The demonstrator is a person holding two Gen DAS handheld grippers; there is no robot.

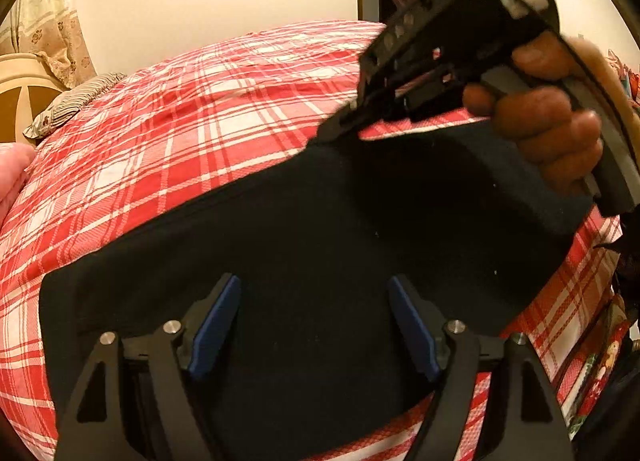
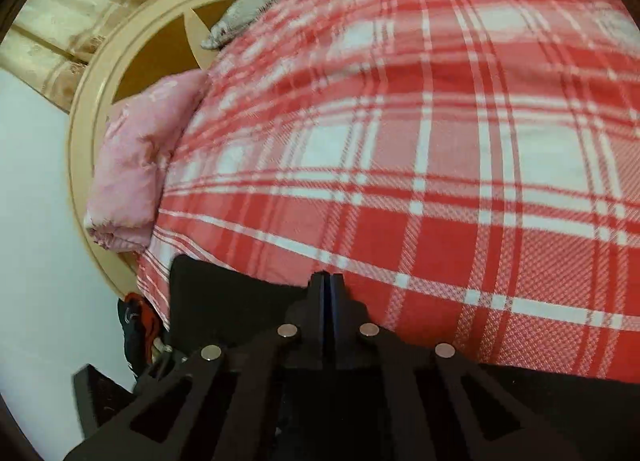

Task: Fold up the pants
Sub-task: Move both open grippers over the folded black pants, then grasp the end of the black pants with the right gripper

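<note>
Black pants (image 1: pixel 320 221) lie spread on a red plaid bedcover (image 1: pixel 180 101). My left gripper (image 1: pixel 314 281) hovers over their near part, open, and its blue pads (image 1: pixel 216 325) have only flat cloth beneath them. A hand (image 1: pixel 552 121) holds my right gripper (image 1: pixel 332 133) at the pants' far edge, where the fabric rises to its tip. In the right wrist view the right gripper (image 2: pixel 330 279) is shut, its fingers pressed together on the edge of the pants (image 2: pixel 224 293), with the plaid bedcover (image 2: pixel 440 141) beyond.
A folded pink cloth (image 2: pixel 132 169) lies at the bed's left side against a round beige headboard (image 2: pixel 92 101). A striped pillow (image 1: pixel 76 101) sits by the headboard. Curtains (image 2: pixel 80 13) hang behind. The bed's edge drops at right (image 1: pixel 592 301).
</note>
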